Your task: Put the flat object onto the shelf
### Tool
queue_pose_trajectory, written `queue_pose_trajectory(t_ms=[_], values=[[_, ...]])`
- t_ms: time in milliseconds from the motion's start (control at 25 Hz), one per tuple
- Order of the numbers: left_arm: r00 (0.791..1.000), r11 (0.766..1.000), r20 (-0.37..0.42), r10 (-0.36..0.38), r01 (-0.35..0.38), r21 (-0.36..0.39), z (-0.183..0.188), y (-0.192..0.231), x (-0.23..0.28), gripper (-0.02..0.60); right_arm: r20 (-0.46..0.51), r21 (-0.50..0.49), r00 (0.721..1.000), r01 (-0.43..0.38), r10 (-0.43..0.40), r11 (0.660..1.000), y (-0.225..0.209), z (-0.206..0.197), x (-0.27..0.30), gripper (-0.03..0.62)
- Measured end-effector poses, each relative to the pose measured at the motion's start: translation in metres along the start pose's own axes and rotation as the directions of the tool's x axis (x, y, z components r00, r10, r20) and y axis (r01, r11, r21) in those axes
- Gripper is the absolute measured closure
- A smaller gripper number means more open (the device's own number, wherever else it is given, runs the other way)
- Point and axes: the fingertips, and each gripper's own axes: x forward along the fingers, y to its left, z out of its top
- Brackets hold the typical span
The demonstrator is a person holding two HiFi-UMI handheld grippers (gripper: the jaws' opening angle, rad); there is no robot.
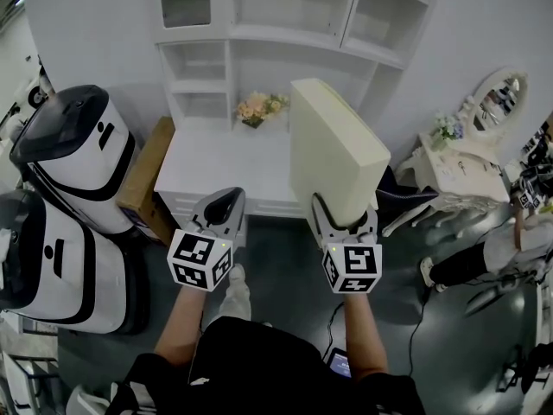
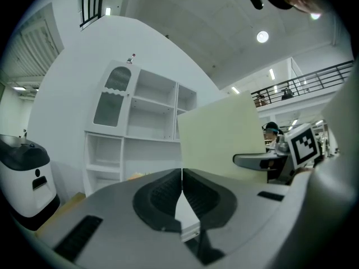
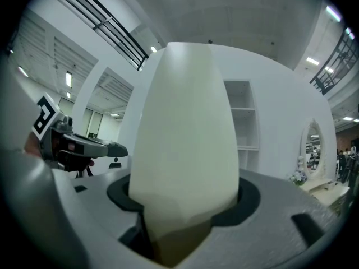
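Note:
A thick cream-coloured flat slab (image 1: pixel 333 150) stands upright on its edge, with my right gripper (image 1: pixel 344 223) shut on its lower end. In the right gripper view the flat slab (image 3: pixel 185 144) fills the middle and hides the space between the jaws. My left gripper (image 1: pixel 220 210) hangs to the left of it, shut with nothing held; its jaws meet in the left gripper view (image 2: pixel 182 194). The white shelf unit (image 1: pixel 259 33) with open compartments stands ahead against the wall, above a white desk top (image 1: pixel 220 167). The slab (image 2: pixel 221 142) also shows at the right of the left gripper view.
A small pot of flowers (image 1: pixel 259 108) sits at the back of the desk top. Two white and black machines (image 1: pixel 73 158) stand at the left, with a cardboard box (image 1: pixel 147 175) beside them. A white vanity table with an oval mirror (image 1: pixel 497 102) is at the right, with a person (image 1: pixel 510 240) beside it.

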Motion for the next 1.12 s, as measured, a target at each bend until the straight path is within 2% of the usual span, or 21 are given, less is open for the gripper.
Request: queue_pose_trajectory(t_ms=[320,720,1120], values=[[1.000,1.000,-0.010,0.012,-0.012,-0.003,-0.003,0.028,0.037,0.574,-0.005,-0.013,1.000,-0.005,0.005,1.000,-0.009,-0.005,0.044,0.295],[1.000,1.000,-0.018,0.018,-0.018,-0.011,0.000,0.072,0.096,0.574,-0.018,0.020,1.000,-0.007,0.008,1.000,-0.027,-0.015,0.115,0.295],[0.999,1.000,-0.040,0.002,-0.002,-0.009,0.005,0.121,0.154,0.574,-0.036,0.013,0.999,0.007,-0.006,1.000,-0.039,-0.016,0.190,0.295]])
